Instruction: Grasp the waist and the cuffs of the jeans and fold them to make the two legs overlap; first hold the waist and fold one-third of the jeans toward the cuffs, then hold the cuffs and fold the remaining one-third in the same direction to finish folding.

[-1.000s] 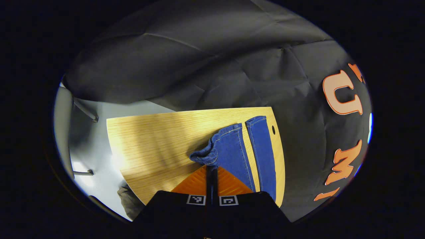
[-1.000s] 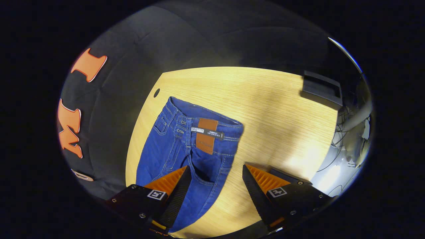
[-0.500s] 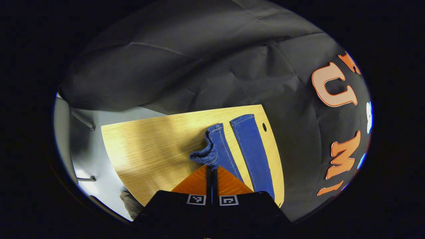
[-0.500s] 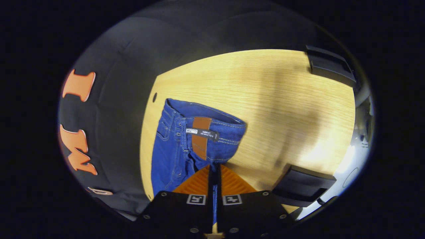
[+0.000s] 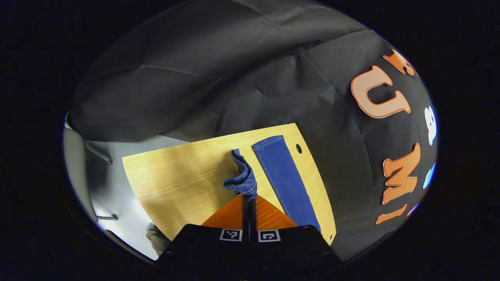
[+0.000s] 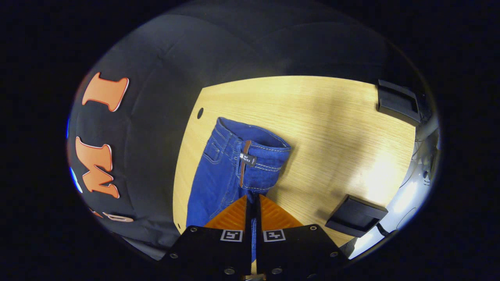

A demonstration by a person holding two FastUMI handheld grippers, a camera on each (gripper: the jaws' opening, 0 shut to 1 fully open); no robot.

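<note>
Working over the wooden table (image 6: 332, 117), we have the jeans (image 6: 218, 179) lying along its edge nearest the booth wall, partway through the lengthwise fold that should stack one leg on the other.

In the right gripper view the waist (image 6: 258, 156) is bunched and lifted at its near side, the leather patch (image 6: 245, 164) turned almost edge-on. Our right gripper (image 6: 252, 197) has its fingers clenched on denim just below the waistband.

In the left gripper view the far leg (image 5: 283, 175) lies flat and straight beside the small hole (image 5: 299, 148) in the tabletop. The near leg's cuff (image 5: 242, 175) is gathered into a crumpled wad, and our left gripper (image 5: 249, 196) is pinched tight on it, raised off the wood.

Risks as we judge them:
- Both grips are narrow pinches on bunched cloth; denim could slip out if pulled sideways too fast.
- The crumpled cuff may land twisted, leaving the legs misaligned.
- The two ends could travel unevenly and skew the fold line.
- The flat leg sits near the table edge; dragging could push it off.

Two black holders (image 6: 355, 216) rest on the table, well apart from the jeans.
</note>
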